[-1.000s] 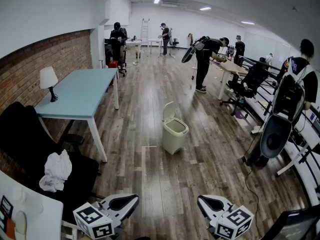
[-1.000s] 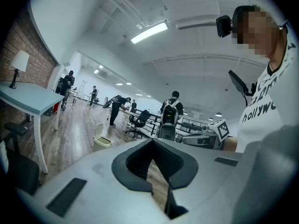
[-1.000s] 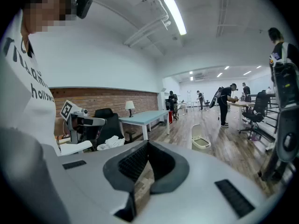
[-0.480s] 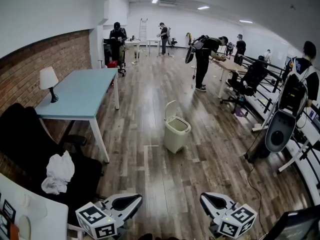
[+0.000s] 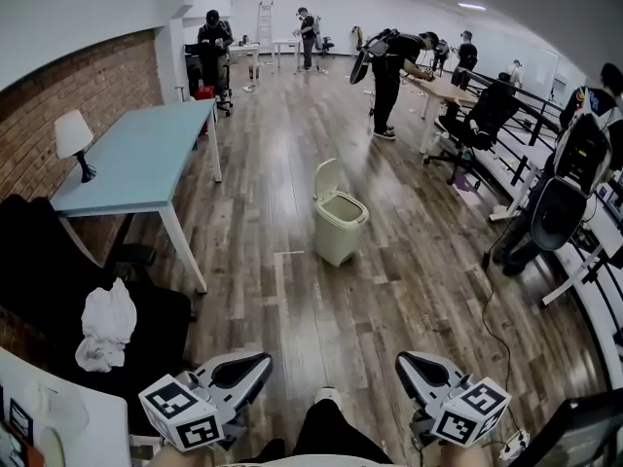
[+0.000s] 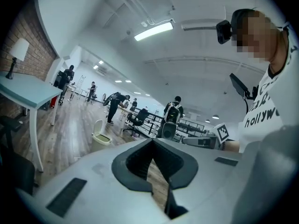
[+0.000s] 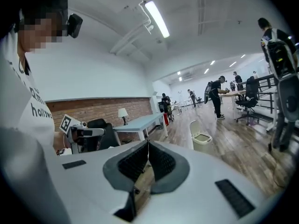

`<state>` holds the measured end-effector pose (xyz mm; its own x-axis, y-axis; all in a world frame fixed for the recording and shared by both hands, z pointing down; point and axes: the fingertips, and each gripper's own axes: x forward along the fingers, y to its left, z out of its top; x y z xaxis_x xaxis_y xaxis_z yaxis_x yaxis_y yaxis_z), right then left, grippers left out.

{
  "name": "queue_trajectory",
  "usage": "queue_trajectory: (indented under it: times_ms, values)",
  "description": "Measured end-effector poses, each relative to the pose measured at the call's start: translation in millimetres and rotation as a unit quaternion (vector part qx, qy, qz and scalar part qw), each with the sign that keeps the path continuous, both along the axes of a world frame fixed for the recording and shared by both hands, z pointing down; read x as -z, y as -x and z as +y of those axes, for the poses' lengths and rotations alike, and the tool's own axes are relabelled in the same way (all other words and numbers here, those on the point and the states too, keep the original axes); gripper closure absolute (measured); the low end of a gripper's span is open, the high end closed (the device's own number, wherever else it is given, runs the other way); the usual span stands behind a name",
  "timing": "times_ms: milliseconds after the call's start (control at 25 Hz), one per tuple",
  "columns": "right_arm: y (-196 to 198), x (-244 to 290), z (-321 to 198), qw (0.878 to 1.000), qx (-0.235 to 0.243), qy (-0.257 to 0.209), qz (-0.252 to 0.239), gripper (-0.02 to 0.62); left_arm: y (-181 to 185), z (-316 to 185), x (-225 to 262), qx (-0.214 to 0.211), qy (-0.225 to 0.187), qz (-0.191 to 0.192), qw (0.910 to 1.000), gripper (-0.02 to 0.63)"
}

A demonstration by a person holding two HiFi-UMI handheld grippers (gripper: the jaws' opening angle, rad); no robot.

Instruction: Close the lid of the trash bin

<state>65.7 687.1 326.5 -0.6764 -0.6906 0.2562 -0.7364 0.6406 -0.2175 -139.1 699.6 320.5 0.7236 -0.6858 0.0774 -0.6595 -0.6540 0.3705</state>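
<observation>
Fingers [image 6: 138,161] of the left gripper [image 6: 152,143] are pressed together at their tips, and nothing is held between them; only a strip of wooden floor [image 5: 389,290] is seen through the narrow gap behind the tips. The fingers of the right gripper [image 7: 148,144] are likewise closed tip to tip on nothing. In the head view both grippers are held low at the bottom edge, the left gripper [image 5: 255,363] and the right gripper [image 5: 407,363] well apart, with the person's knee [image 5: 326,428] between them. The trash bin [image 5: 339,226] is standing on the floor well ahead of both grippers, out in the open room and touched by neither. Its lid [image 5: 328,177] is raised upright at the back, so the bin is open. To the left, a lamp [image 5: 70,140] is carried on a light blue worktop [image 5: 146,163], and a white cloth [image 5: 105,324] is lying on a black chair [image 5: 58,290] nearer the person. Compared with a second ago, the bin is shown higher in the head view and the knee has come into sight at the bottom edge. The lid is as open as before, and both grippers remain closed and empty in much the same places.
</observation>
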Motion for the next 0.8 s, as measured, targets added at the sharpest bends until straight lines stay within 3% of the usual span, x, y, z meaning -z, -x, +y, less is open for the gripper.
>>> queue_trajectory:
  times_ms: [160, 400, 560, 800]
  values:
    - [-0.1, -12.5, -46.2, 0.999, 0.01, -0.004, 0.031, 0.586, -4.2, -36.0, -2.6, 0.009, 0.003, 0.038, 0.9992, 0.6]
    - [-17.7, -12.3, -122.0, 0.999, 0.028, 0.015, 0.037, 0.586, -26.2, -108.6, -16.0, 0.004, 0.034, -0.023, 0.9992, 0.6]
    - [-35.9, -13.8, -169.4, 0.999, 0.033, 0.024, 0.033, 0.584, -47.0, -158.8, -14.2, 0.004, 0.039, 0.004, 0.9992, 0.6]
    - [-55.2, -10.0, -231.0, 0.998, 0.053, 0.017, 0.039, 0.586, -80.0, -215.9, -13.4, 0.002, 0.032, -0.012, 0.9994, 0.6]
